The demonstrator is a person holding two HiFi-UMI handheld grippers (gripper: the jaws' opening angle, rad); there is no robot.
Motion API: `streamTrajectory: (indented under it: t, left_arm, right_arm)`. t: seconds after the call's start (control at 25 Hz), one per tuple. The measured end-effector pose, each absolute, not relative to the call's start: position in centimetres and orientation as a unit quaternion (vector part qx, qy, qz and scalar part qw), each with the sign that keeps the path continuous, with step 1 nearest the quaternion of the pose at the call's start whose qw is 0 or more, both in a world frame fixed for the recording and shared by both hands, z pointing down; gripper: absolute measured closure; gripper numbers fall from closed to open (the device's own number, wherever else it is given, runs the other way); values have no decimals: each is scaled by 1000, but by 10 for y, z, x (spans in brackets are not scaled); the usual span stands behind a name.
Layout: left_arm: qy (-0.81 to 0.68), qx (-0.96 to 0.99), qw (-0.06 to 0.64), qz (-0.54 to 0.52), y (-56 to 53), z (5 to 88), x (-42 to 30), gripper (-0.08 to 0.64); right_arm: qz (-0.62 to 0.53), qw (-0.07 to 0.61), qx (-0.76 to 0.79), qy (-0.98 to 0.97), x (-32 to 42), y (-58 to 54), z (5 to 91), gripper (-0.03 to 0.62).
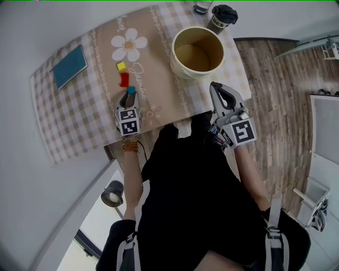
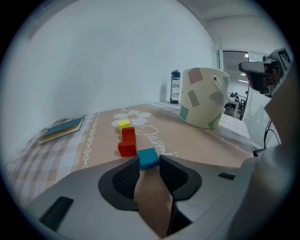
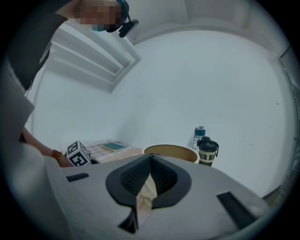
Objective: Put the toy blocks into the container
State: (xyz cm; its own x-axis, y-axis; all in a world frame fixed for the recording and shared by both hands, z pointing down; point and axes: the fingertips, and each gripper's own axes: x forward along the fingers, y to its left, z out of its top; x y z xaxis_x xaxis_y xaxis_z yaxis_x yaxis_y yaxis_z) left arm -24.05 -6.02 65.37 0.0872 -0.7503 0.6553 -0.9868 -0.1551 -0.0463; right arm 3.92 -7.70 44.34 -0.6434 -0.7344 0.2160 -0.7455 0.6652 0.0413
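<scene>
A blue block (image 2: 148,158) lies on the tablecloth between the tips of my left gripper (image 2: 149,161), and both pads touch its sides. From the head view this gripper (image 1: 130,97) sits just below the blue block (image 1: 131,90). Beyond it stand a red block (image 2: 127,142) and a yellow block (image 2: 123,124), in a row toward the daisy print. The round cream container (image 1: 197,51) stands open at the table's right. My right gripper (image 1: 216,87) hovers below it near the table's edge, shut with nothing between its tips.
A teal book (image 1: 70,65) lies at the table's left. A dark tumbler (image 1: 222,18) and a bottle (image 1: 202,6) stand behind the container. The table's front edge (image 1: 159,124) runs just past both grippers, with wooden floor to the right.
</scene>
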Motion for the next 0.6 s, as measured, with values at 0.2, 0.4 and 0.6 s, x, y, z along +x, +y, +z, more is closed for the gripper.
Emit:
streamTrajectory:
  t: [0.2, 0.4, 0.6]
  left_arm:
    - [-607, 719, 205, 271, -56, 645, -231, 414]
    - [-588, 750, 177, 248, -63, 615, -204, 414]
    - [-539, 801, 131, 225, -67, 578, -145, 414]
  right_arm:
    - [21, 106, 427, -898, 58, -83, 441, 586]
    - [24, 106, 448, -888, 78, -88, 441, 586]
    - [36, 100, 467, -878, 92, -90, 448, 586]
